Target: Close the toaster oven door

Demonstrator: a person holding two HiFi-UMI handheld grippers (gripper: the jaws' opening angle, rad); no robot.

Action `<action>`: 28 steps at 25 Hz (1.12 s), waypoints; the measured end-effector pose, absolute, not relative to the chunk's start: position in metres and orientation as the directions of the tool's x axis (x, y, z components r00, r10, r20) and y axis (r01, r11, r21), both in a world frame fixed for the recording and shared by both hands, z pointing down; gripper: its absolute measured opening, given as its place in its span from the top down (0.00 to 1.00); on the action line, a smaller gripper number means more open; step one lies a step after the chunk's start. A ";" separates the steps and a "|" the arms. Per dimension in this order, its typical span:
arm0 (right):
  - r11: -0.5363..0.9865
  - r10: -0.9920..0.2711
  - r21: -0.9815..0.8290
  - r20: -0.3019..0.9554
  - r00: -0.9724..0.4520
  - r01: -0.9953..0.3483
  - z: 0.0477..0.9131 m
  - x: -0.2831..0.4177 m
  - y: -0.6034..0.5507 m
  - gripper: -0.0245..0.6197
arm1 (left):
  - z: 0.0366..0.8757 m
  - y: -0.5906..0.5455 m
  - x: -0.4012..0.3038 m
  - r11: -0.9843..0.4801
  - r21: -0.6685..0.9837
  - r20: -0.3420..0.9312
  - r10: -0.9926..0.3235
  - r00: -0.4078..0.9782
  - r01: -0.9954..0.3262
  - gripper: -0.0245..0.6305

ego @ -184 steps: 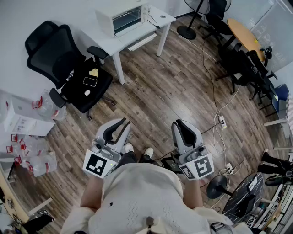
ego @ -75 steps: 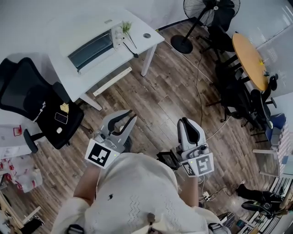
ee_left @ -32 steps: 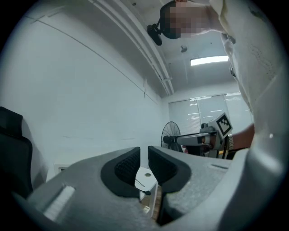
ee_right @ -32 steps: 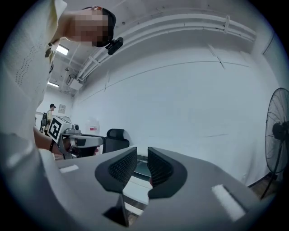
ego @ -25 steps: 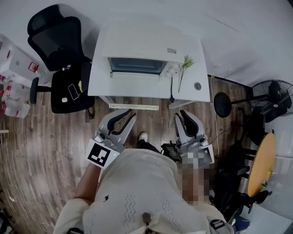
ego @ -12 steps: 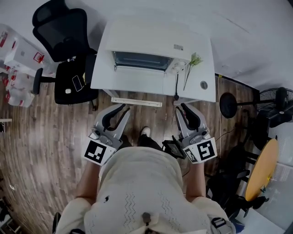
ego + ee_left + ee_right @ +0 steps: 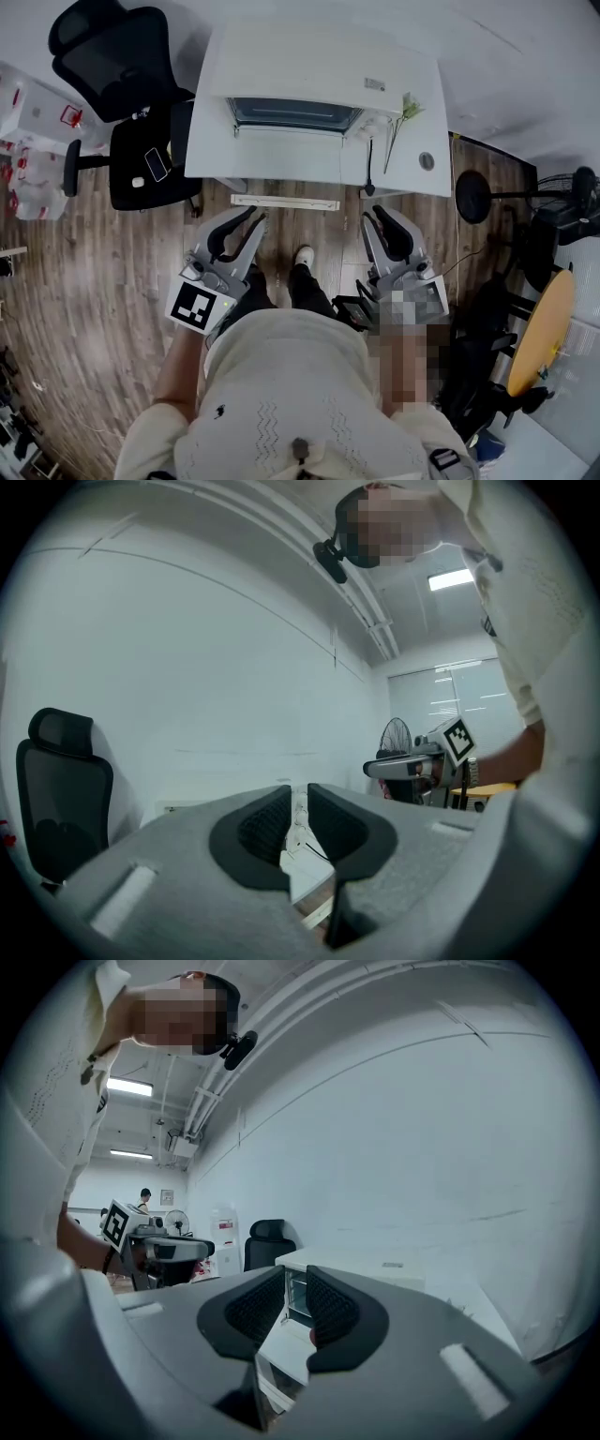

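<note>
Toaster oven door [image 7: 286, 155] is seen dropped open on the bench [image 7: 412, 141], long axis 9-to-3, at 12 o'clock from the left tool [image 7: 253, 220], judged nearer than the right tool [image 7: 378, 216]; both are held narrow, empty.

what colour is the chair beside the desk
Black chair, clearest in the head view.

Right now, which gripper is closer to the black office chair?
Left. The left gripper is in front of the table's left half, near the black office chair. The right gripper is in front of the table's right end, farther away.
</note>
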State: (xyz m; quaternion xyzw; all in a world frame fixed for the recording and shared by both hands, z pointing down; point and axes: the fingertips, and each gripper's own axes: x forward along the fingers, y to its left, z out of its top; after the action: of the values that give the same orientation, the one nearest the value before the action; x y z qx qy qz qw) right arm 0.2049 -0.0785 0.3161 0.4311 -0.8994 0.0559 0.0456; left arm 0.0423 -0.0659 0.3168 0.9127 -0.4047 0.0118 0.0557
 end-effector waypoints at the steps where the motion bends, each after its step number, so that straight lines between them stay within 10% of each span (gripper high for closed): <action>1: 0.618 -0.772 -0.065 0.139 -0.620 -0.784 0.321 0.205 -0.080 0.83 | 0.321 -0.069 0.042 -0.669 0.097 0.071 -0.734 0.675 -0.737 0.87; 28: 0.566 -0.728 -0.191 0.341 -0.595 -0.802 0.474 0.181 -0.085 0.83 | 0.461 -0.097 0.021 -0.659 0.192 0.243 -0.686 0.686 -0.727 0.87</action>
State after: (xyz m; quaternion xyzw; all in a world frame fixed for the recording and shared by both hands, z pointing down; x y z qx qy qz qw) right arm 0.1812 -0.0849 0.4741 0.4359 -0.8776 0.1648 0.1126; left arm 0.0210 -0.0967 0.4606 0.9077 -0.3893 0.0749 0.1379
